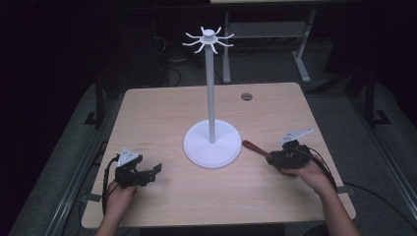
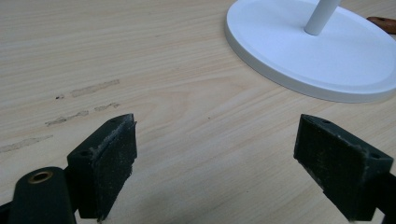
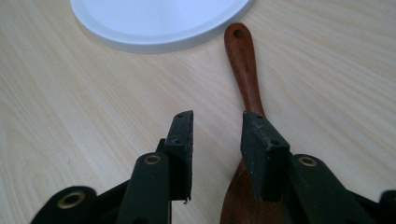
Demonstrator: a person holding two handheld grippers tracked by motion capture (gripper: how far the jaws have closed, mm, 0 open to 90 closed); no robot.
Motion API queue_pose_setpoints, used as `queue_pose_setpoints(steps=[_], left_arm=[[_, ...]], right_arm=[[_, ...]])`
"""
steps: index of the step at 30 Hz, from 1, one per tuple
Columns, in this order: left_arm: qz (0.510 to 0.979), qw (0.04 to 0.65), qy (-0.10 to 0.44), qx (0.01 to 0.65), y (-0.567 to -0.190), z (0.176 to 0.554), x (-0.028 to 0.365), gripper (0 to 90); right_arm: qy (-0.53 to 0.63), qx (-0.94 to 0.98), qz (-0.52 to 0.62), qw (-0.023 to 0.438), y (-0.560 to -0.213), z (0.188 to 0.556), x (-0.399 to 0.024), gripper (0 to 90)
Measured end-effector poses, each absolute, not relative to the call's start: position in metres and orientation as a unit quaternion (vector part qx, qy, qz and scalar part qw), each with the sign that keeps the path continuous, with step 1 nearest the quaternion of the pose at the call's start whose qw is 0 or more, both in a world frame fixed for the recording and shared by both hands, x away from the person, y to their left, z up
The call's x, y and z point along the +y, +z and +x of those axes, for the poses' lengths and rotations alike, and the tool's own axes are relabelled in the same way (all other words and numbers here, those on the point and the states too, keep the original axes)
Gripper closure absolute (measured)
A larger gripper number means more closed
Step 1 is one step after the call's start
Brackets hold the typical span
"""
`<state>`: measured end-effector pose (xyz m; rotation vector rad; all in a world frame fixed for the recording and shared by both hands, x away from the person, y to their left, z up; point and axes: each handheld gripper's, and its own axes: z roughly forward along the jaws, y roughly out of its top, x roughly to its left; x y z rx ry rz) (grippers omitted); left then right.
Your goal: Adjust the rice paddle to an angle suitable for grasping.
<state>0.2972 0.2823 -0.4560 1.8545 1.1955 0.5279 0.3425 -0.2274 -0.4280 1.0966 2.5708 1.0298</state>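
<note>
Right gripper [image 3: 215, 133]: jaws partly parted, pads clear of the wooden spoon [image 3: 246, 70], which lies flat on the table [image 1: 162, 113] under the right-hand jaw, handle tip just beside the white stand [image 1: 212, 142] base. Left gripper [image 2: 219, 154]: jaws wide apart over bare wood, holding nothing, near the base's other side.

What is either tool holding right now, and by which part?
Nothing is held. The right tool has its jaws apart, with the wooden spoon lying on the table under the right jaw, not clamped. The left tool is wide open above bare wood.
</note>
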Motion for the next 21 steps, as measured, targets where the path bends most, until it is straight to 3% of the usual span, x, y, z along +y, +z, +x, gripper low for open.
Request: queue_pose_setpoints(steps=[10,21], left_arm=[[0.742,0.424,0.208,0.476,-0.456,0.299,0.28,12.6],[0.745,0.423,0.211,0.47,-0.456,0.297,0.275,12.7]], right_arm=[[0.318,0.876,0.357,0.07,-0.416,0.365,-0.215,54.8],[0.286,0.891,0.347,0.065,-0.417,0.387,-0.209,52.3]])
